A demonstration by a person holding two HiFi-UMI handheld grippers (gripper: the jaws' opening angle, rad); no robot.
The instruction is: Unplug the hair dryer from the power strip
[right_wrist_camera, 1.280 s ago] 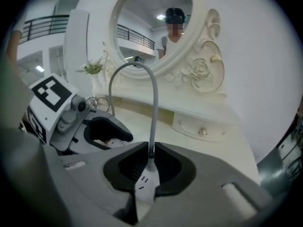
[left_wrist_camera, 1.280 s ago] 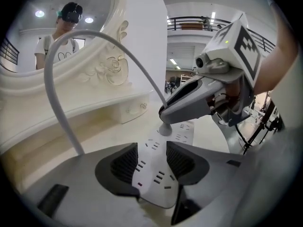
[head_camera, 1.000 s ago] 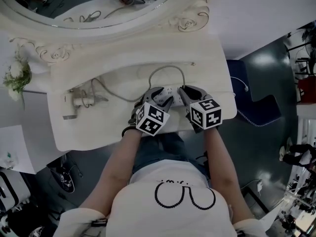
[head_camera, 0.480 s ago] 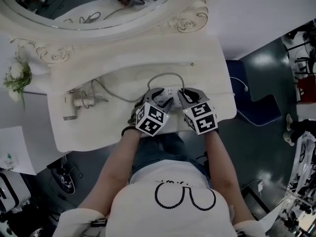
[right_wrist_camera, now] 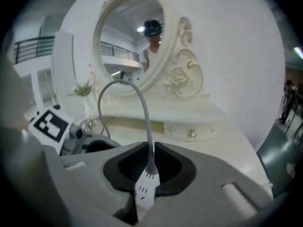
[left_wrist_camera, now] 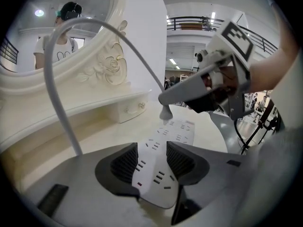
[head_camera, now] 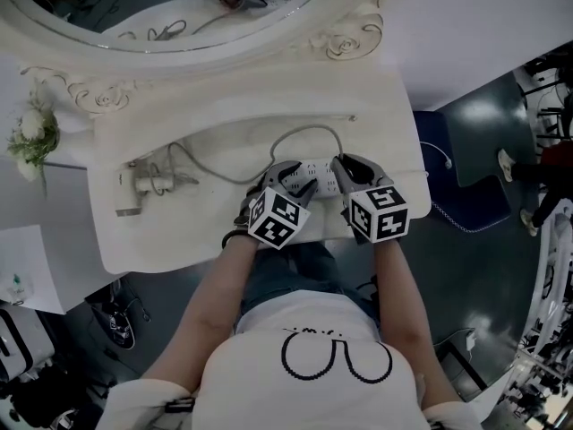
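On a cream dressing table, the hair dryer lies at nine o'clock of the power strip, its grey cable arching over at twelve. The left gripper pins the strip, pads pressed on its sides. At three o'clock, the right gripper has its jaws drawn narrow on the plug. The plug hangs at the strip's far sockets. Whether its prongs are clear cannot be told, so the pull appears unfinished.
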